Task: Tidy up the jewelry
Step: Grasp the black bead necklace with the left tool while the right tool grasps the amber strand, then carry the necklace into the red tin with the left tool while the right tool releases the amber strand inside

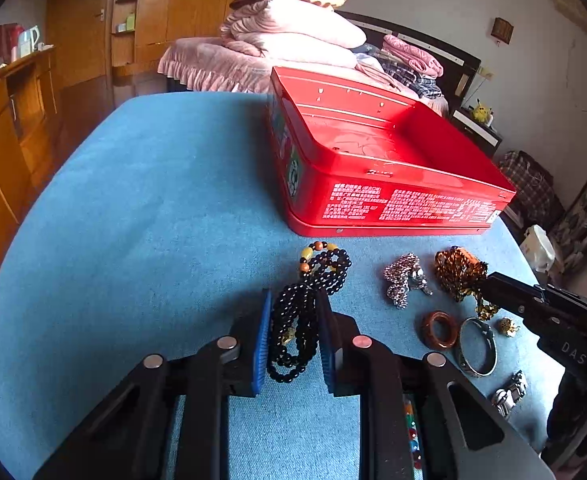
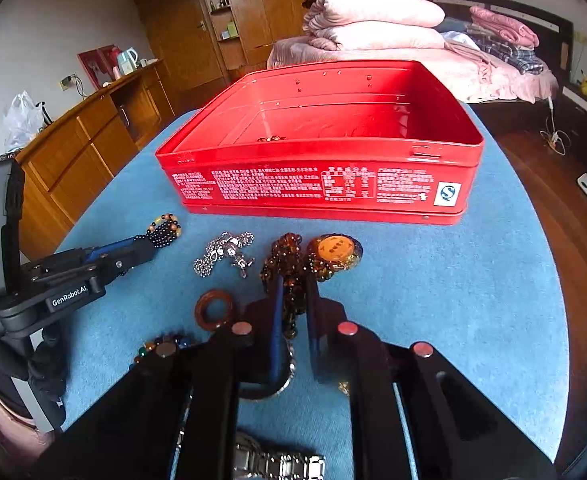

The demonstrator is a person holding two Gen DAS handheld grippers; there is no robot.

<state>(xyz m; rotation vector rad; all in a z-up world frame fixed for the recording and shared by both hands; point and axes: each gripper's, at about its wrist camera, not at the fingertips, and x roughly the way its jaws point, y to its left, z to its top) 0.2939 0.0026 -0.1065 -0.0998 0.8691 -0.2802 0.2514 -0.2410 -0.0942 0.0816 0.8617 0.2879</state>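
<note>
Left gripper [image 1: 295, 332]: its blue pads sit on either side of the black bead necklace [image 1: 297, 320], apparently pinching the bunched strands, though firm contact is hard to confirm.
Black bead necklace: lies at the left end of the jewelry row, on the blue tabletop [image 1: 153, 200] in front of the red tin; its amber accent beads trail toward the tin.
Handling, black beads: probably light, limp and slippery; loops will dangle and swing, so take the doubled strands mid-bundle, not a single loop.
Silver chain [image 2: 225, 254]: loose heap just beside the black beads, untouched; fine links likely to slip through pads, best taken at its charm cluster.
Brown ring [image 2: 214, 309]: rigid hoop lying flat nearer the front edge; grip across the rim.
Right gripper [image 2: 293, 308]: narrowed around the amber bead strand [image 2: 289, 276], seemingly gripping it.
Amber strand: right of the silver chain, its round pendant [image 2: 335, 250] resting on the cloth; the pendant's weight will pull downward.
Red tin [image 2: 321, 184]: open, toward the far edge, almost empty.
</note>
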